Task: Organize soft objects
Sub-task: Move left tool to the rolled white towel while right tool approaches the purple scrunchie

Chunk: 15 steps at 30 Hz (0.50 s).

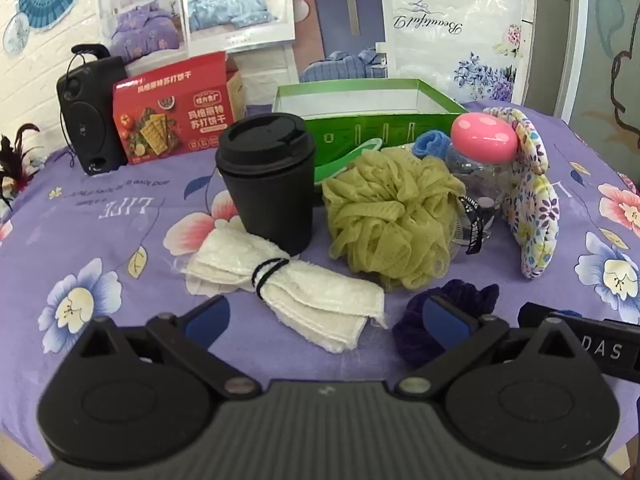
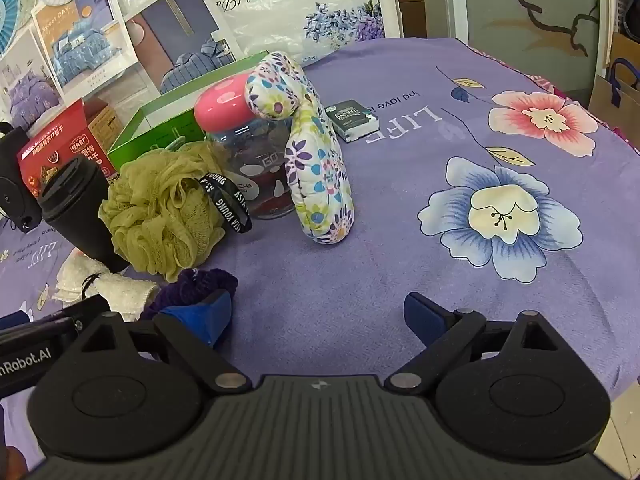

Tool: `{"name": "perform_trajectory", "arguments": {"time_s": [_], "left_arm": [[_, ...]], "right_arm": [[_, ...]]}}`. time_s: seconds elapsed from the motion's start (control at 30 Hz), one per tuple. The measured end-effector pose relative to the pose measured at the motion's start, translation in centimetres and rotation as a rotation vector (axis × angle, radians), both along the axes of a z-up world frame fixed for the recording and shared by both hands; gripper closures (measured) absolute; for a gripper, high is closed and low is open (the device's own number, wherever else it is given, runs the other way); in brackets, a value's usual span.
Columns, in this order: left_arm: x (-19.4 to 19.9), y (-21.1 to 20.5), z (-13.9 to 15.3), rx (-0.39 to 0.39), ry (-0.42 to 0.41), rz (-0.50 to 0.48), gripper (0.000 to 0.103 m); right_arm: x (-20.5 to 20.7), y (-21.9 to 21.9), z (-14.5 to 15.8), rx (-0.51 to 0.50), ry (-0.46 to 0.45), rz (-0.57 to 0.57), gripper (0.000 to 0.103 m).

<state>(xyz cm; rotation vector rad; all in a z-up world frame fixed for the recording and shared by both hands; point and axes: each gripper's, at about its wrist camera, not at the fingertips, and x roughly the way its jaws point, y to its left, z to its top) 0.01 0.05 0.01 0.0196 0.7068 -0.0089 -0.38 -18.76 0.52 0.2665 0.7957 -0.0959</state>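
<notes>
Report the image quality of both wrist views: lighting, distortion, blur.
Left wrist view: even, soft light, strong fisheye bending at the edges, dark vignette corners, black cup and loofah sharp. Right wrist view: the same curvature, the cloth's flower print stretched, faint glare on the pink lid, no motion blur.

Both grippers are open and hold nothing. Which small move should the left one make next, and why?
Probably ease the left gripper forward and close on the white towel. The towel lies right between its open fingers, nearest of the soft things, and the green box behind looks open to receive it.
</notes>
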Motion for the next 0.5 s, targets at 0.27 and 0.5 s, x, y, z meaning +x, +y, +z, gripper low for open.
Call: {"name": "perform_trajectory", "arguments": {"time_s": [0.27,0.5], "left_arm": [[-0.07,0.06,0.04,0.032,-0.014,-0.001,0.0],[-0.05,-0.35,-0.15,0.063,-0.005,-0.009,0.0]], "right_arm": [[0.18,-0.28,-0.12,0.003,-0.016,-0.004,0.022],[0.13,0.02,-0.16,-0.004,-0.011,-0.01,0.022]]}}
